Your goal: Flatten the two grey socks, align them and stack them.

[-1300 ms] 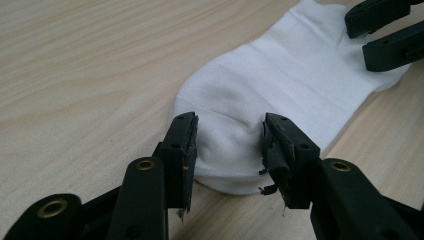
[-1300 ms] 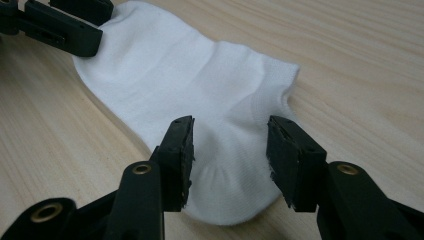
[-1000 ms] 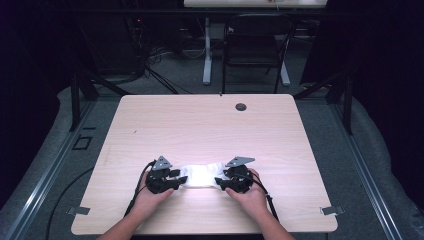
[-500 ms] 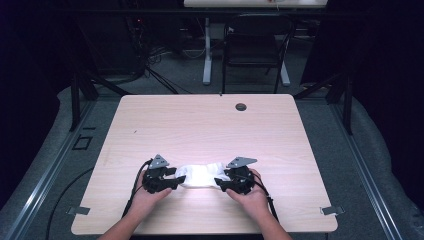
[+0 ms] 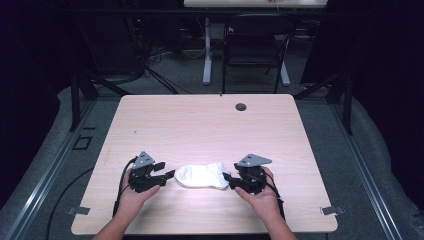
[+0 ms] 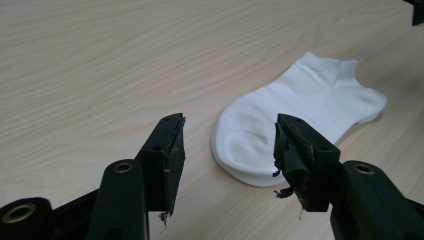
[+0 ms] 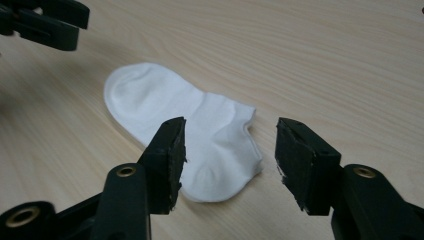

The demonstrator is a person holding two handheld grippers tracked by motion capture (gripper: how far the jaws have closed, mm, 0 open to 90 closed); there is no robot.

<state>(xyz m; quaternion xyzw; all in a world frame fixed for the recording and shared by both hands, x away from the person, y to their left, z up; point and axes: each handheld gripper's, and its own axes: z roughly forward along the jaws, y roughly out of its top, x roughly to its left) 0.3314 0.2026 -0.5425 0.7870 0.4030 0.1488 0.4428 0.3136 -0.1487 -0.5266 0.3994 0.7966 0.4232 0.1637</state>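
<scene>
A white ankle sock lies flat on the wooden table near its front edge. My left gripper sits just left of the sock's toe end, jaws open, nothing between them. My right gripper sits at the sock's cuff and heel end, jaws open too, with the sock's edge reaching between them on the table. The left gripper and the right gripper hold nothing. The left gripper's jaw tip shows far off in the right gripper view.
A small dark round grommet sits near the table's far edge. Behind the table stand a dark chair and a white table leg. Cables trail from the left gripper.
Both grippers have shifted slightly outward from the sock's ends; the sock lies where it was.
</scene>
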